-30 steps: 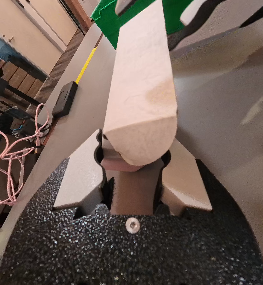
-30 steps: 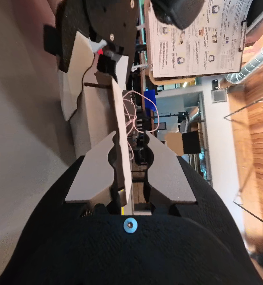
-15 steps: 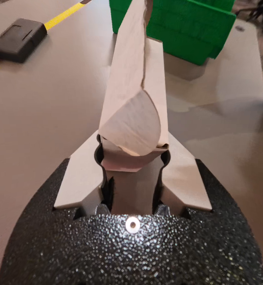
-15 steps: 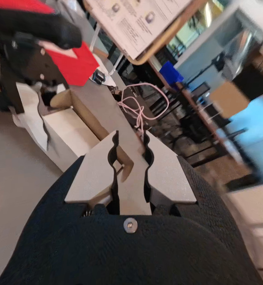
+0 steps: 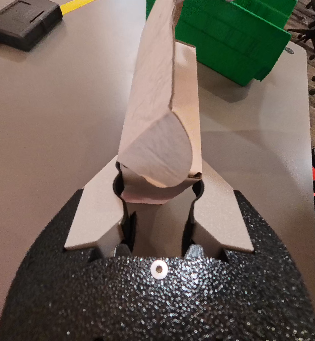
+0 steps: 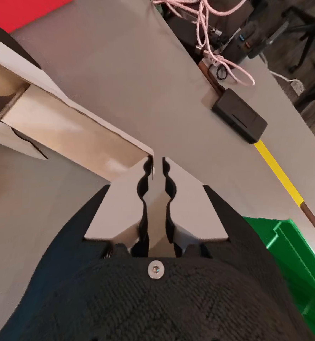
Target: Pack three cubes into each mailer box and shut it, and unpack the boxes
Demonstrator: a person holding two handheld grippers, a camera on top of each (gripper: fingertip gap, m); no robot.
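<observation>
The left gripper [image 5: 159, 177] grasps the near end of the white mailer box [image 5: 158, 103], with the box's narrow end wedged between its two grey fingers [image 5: 97, 208]. The jaws stand fairly wide apart, and the box fills the gap at their tips. A rounded flap [image 5: 160, 158] at the box's near end curls over toward the camera, and behind it the box runs away from the gripper across the grey table [image 5: 51, 110], its lid panel raised along the left side and a lower wall showing on the right. Beyond the far end of the box stands a green bin [image 5: 232, 36], and at the upper left a black block [image 5: 22, 22] lies on the table next to a strip of yellow tape [image 5: 75, 5].

In the right wrist view, the right gripper [image 6: 157, 166] sits at the other end of the same mailer box [image 6: 64, 125]. Its jaws are nearly together, with a narrow gap between them. The corner of a brown inner wall of the box meets the tip of the left finger [image 6: 127, 199], and a thin edge of cardboard lies just inside that finger; whether the jaws actually pinch it cannot be told. The box stretches off to the upper left, open, with its brown inside showing. To the right lie the black block [image 6: 239, 114], the yellow tape [image 6: 276, 169] and pink cables [image 6: 225, 60] at the table edge, and the green bin [image 6: 297, 258] shows at the lower right.
</observation>
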